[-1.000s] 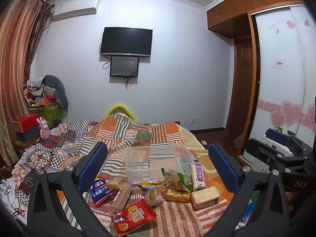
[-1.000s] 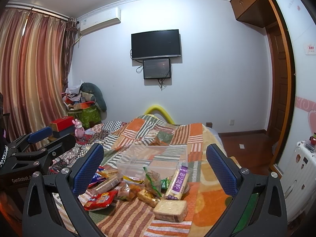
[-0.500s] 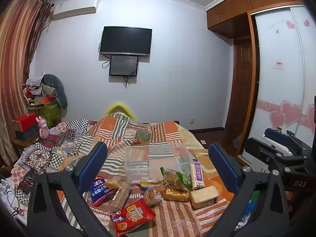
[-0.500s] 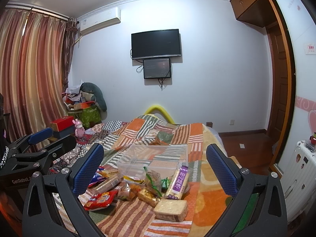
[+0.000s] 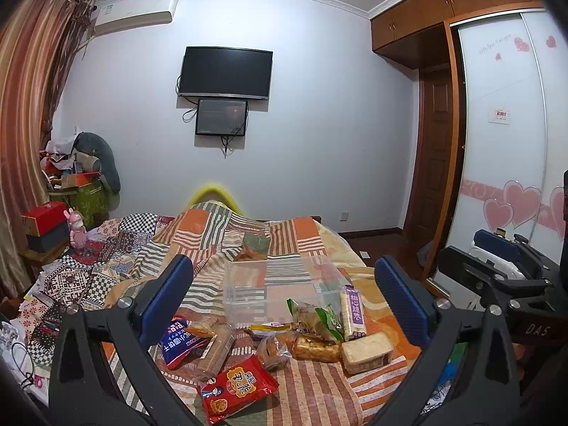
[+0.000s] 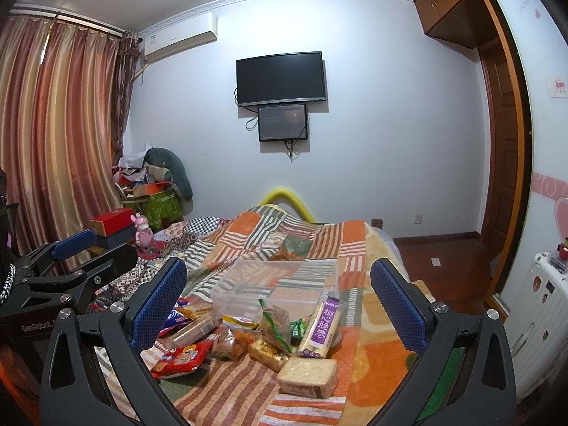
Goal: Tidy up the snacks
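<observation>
The clear box (image 5: 273, 289) sits empty on the bed (image 5: 319, 387), straight ahead between both claws. Every snack (image 5: 238, 387) lies loose just before it; nothing's sorted yet. Left claw (image 5: 294, 294) and right claw (image 6: 280, 298) hover wide, holding nothing.

My left gripper (image 5: 284, 294) runs off the bottom edge of its own view, handle out of sight. Same for my right gripper (image 6: 278, 291). In the right wrist view the purple packet (image 6: 321, 325) covers something round and grey; I can't make out what it is. The green wrapper (image 6: 298, 327) is mostly tucked behind it. The clear box (image 5: 273, 289) hides behind the snack pile along its near wall. Print on the red bag (image 5: 238, 385) is too small to read. The suitcase (image 6: 539, 316) is cut by the lens rim.
</observation>
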